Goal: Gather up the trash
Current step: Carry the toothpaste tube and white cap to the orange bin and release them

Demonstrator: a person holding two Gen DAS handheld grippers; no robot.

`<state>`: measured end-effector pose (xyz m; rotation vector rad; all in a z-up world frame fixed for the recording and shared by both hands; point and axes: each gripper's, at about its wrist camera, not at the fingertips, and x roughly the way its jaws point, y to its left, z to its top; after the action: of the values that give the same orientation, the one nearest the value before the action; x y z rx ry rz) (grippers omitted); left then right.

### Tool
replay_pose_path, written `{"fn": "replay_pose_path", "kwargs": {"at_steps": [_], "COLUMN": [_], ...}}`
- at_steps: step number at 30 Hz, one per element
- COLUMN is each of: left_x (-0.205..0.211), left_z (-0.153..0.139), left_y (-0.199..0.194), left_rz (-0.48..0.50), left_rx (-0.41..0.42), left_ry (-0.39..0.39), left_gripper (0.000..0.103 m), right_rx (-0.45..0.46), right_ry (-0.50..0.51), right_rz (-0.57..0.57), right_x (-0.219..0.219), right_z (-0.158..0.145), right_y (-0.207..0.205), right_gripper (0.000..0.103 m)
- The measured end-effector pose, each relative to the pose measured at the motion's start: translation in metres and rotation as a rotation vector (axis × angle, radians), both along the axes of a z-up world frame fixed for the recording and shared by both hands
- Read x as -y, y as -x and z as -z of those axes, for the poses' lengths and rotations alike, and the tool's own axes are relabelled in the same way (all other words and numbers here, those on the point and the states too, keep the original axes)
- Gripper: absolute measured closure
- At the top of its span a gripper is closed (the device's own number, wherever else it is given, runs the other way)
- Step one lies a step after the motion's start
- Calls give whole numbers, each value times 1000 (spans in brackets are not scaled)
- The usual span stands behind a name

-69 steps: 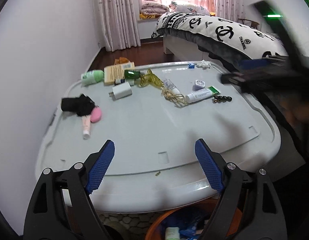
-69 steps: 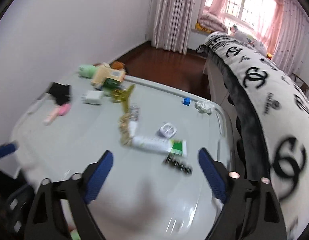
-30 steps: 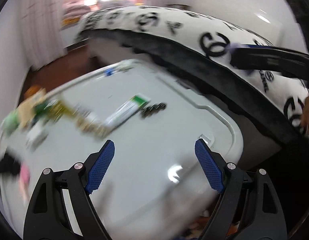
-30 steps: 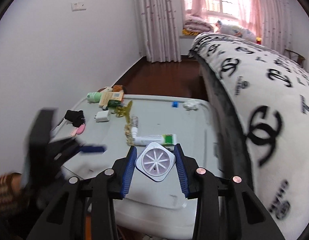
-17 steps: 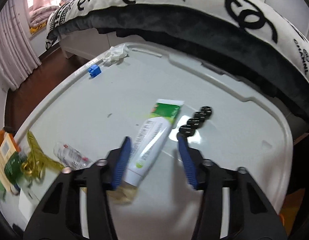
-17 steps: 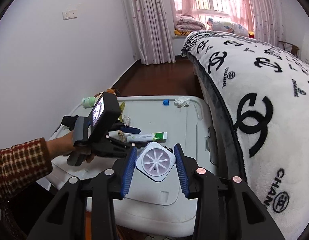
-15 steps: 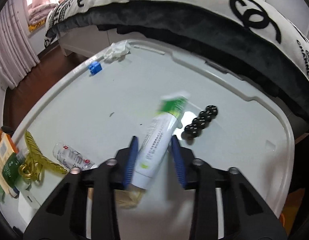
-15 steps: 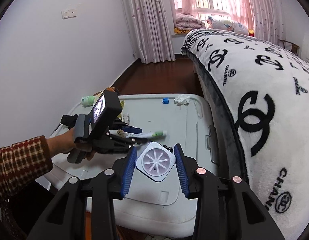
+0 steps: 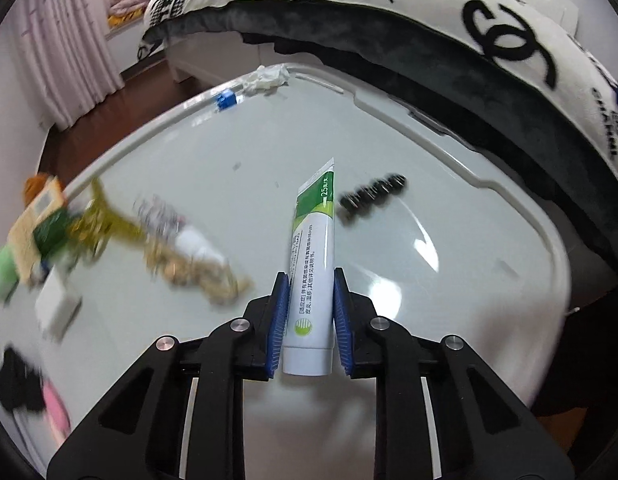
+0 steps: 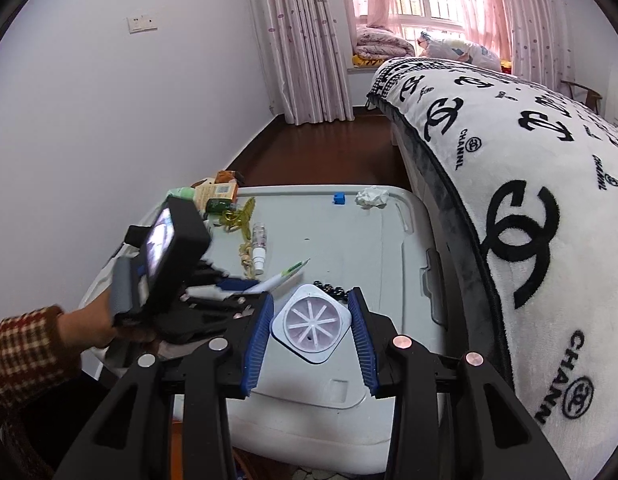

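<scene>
My left gripper (image 9: 309,292) is shut on a white and green tube (image 9: 312,264) and holds it above the white bin lid (image 9: 429,280). The tube also shows in the right wrist view (image 10: 281,276), with the left gripper (image 10: 245,285) low over the lid. My right gripper (image 10: 311,320) is shut on a small white square container (image 10: 311,327), held above the lid's near edge. A crumpled tissue (image 9: 267,78) lies at the lid's far edge, also seen from the right wrist (image 10: 371,197).
On the lid lie a string of black beads (image 9: 373,196), a blue cube (image 9: 226,101), a gold hair clip and chain (image 9: 157,248), a small spray bottle (image 10: 259,248), a white charger (image 9: 55,310), boxes and a green tube (image 10: 181,193). A bed (image 10: 529,184) borders the right.
My left gripper closed on the tube and lifted it off the lid, swinging it to point away from me. My right gripper keeps holding the white container.
</scene>
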<state>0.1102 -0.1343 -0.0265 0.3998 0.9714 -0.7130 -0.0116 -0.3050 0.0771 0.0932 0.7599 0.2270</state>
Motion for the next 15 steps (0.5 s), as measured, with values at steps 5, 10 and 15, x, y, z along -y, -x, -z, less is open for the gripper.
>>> {"fn": "replay_pose_path", "kwargs": {"at_steps": [5,10,15], "left_x": [-19,-48,-80], "left_z": [-23,-37,-26], "left_y": [54,118,188], "left_rz": [-62,-161,-224], "left_rx": [-8,-55,-157], "left_ry": [-53,-85,-120], "left_gripper": [81,81,81], "right_rx": [5,-19,-153], "right_ry": [-7,-29,-94], "right_rz": [-31,-88,-177], "right_x": [-14,-39,-72], "right_z": [-6,-3,31], "right_y": [16,47,90], "right_gripper": [64,64,64]}}
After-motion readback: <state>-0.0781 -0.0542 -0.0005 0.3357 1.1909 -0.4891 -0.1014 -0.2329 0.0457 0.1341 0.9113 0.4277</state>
